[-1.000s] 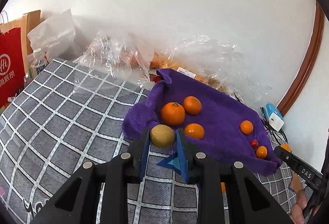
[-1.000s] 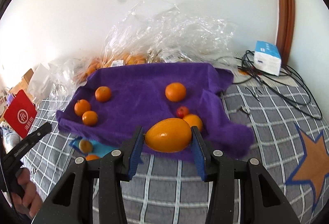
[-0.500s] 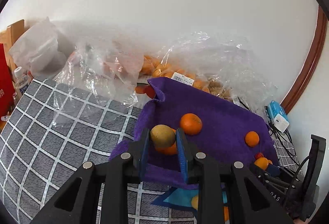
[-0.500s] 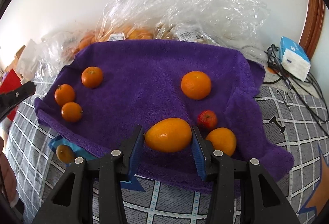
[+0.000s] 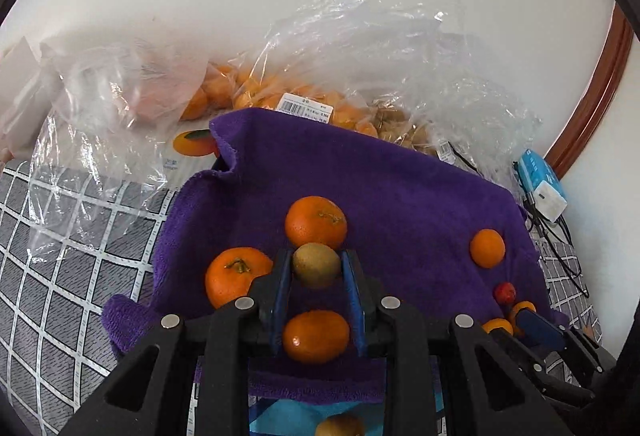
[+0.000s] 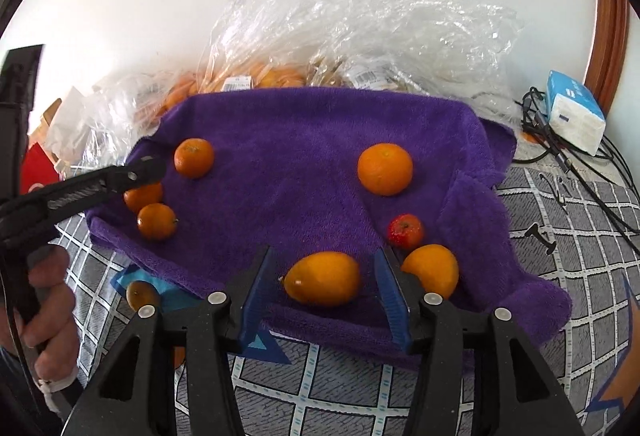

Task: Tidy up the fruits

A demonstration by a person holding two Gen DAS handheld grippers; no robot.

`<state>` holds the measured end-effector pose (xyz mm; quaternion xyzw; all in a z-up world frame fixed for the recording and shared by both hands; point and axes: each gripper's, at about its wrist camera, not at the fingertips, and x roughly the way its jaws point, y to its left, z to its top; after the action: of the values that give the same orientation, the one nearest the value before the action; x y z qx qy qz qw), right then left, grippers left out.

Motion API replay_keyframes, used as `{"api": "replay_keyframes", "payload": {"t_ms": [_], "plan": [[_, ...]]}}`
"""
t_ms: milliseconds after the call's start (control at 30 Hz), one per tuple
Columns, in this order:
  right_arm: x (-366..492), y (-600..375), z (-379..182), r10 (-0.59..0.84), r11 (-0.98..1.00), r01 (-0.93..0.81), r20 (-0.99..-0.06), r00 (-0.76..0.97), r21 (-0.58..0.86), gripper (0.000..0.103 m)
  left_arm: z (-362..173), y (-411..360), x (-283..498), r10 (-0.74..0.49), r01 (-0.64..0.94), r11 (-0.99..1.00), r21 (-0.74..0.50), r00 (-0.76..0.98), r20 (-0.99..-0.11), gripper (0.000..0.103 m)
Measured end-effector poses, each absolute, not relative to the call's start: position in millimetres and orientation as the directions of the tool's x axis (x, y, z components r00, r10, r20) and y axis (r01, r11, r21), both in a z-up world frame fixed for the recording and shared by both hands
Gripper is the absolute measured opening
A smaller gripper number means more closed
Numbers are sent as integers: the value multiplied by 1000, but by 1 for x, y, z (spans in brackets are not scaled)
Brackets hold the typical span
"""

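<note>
Gripping a fuzzy brown kiwi (image 5: 316,265) between its blue-padded fingers (image 5: 283,278), the left gripper (image 5: 316,268) holds the fruit above the purple towel (image 5: 400,188), over a cluster of 3 glossy mandarins (image 5: 316,222). Only the left wrist view shows that grasp; from the right wrist view the left gripper (image 6: 142,170) appears as a dark bar at the left, its tip hiding part of 1 mandarin, and its fingers cannot be judged there.

Nearest in the right wrist view, the right gripper (image 6: 324,282) stands spread apart, its pads clear of the smooth egg-shaped orange fruit (image 6: 323,278) lying on the towel's front edge between them. Just right of it sits a rounder orange fruit (image 6: 432,268), then a small red fruit (image 6: 405,231), and farther back a dimpled mandarin (image 6: 385,169).

Under the plush, rumpled towel lies a gray checked bedspread (image 6: 580,256). Beyond, crinkled clear plastic bags (image 6: 360,36) of orange fruit lean on the white wall, and a blue-and-white tissue pack (image 6: 576,112) rests among black cables (image 6: 560,152).
</note>
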<state>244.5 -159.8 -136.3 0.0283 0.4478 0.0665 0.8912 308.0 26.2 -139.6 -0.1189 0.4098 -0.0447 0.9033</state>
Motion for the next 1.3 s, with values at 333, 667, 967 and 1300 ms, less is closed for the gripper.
{"api": "replay_keyframes", "payload": {"t_ms": [333,667,967,1300], "plan": [[243,-176,-130,125,991,-45,-778,616,123,54,-147,7,312,-69,-20,994,-110,656,-752,25],[229,-186,-117,95,992,3,-772,628,125,54,-130,19,294,-106,2,990,-142,675,-730,42],[196,-156,-101,108,994,-48,-759,642,100,54,-111,63,248,-54,-79,984,-160,724,-688,51],[174,-96,-126,204,977,-175,-787,582,124,45,-151,126,188,-8,-163,973,-163,683,-730,51]]}}
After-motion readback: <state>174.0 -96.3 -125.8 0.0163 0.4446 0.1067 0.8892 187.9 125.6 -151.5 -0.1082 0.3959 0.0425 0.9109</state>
